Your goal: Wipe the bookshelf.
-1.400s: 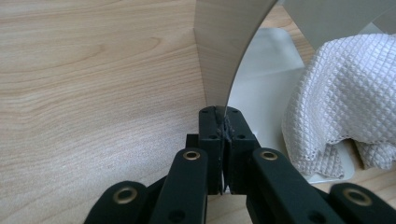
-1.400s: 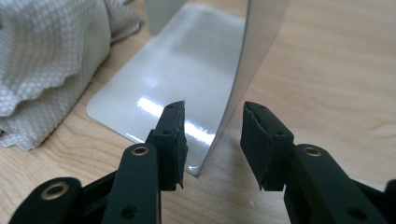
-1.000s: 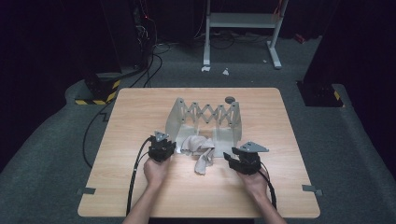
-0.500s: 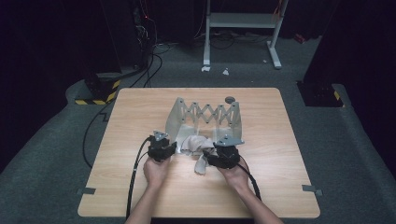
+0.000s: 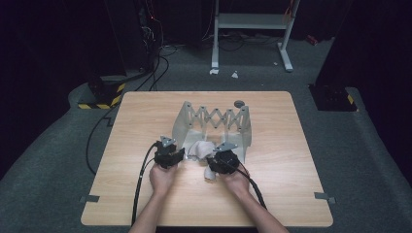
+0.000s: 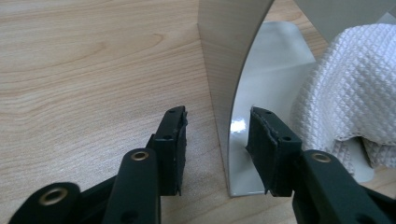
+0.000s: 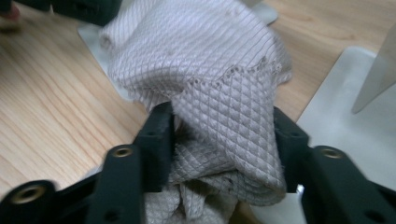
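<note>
Near the middle of the tabletop (image 5: 145,126), a little toward its near edge, a white quilted cloth (image 5: 200,149) lies bunched on the base plate of a grey metal rack (image 5: 216,124) with a scissor-lattice back. The right gripper (image 5: 217,161) comes at the cloth from the near side. In the right gripper view a thick fold of the cloth (image 7: 224,116) sits between the two black jaws, which are spread with the fabric filling the gap and pressing against both; whether they are pinching it firmly I cannot tell. More cloth spills below and beyond the jaws. The left gripper (image 5: 176,156) is at the rack's left upright panel (image 6: 224,84). Its jaws are released and straddle the panel's near lower edge, one on each side, with a gap at the left. The cloth (image 6: 350,93) lies just right of these jaws, apart from them.
</note>
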The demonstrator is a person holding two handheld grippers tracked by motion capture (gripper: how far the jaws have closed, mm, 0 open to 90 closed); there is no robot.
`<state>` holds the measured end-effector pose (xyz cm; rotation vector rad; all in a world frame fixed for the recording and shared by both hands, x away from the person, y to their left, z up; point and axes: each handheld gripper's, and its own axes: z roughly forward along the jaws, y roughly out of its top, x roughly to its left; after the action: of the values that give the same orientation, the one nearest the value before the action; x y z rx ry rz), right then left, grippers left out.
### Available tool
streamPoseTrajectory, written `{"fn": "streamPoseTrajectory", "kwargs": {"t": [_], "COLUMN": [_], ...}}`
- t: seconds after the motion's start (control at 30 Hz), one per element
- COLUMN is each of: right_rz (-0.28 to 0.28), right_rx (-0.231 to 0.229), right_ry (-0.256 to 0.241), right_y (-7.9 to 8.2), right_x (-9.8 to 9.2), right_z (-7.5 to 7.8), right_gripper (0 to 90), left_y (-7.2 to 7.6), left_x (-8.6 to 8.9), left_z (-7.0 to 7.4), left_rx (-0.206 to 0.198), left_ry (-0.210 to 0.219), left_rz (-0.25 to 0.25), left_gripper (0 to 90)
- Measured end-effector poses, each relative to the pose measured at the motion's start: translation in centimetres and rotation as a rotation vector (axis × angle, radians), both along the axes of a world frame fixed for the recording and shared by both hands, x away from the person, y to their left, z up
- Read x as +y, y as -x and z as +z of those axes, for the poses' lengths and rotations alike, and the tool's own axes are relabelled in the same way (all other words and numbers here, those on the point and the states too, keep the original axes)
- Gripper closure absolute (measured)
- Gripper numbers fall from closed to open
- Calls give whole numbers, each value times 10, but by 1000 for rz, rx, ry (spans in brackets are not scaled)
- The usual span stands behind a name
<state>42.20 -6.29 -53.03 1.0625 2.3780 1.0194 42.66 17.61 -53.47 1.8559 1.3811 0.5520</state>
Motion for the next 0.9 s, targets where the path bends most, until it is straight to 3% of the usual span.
{"fn": "streamPoseTrajectory", "kwargs": {"t": [0.1,0.2,0.33,0.5,0.6,0.73,0.9], "right_rz": [19,28,35,2,-49,-123,-170], "right_rx": [-1,0,-7,-28,-35,-6,-31], "right_ry": [8,4,-12,-40,-44,-80,-59], "right_y": [2,4,12,24,28,29,28], "right_x": [0,-1,-13,-37,-56,-76,-79], "right_z": [2,2,10,25,33,35,41], "right_gripper": [722,786,808,811,811,808,809], "left_y": [0,0,-1,-1,-1,-1,-1], "left_x": [0,0,3,4,4,5,4], "left_z": [0,0,0,0,0,0,0], "left_rx": [-3,0,6,8,9,10,8], "left_ry": [-4,-1,13,22,31,30,27], "left_rz": [4,8,4,12,20,25,28], "left_gripper": [558,532,516,523,539,534,514]}}
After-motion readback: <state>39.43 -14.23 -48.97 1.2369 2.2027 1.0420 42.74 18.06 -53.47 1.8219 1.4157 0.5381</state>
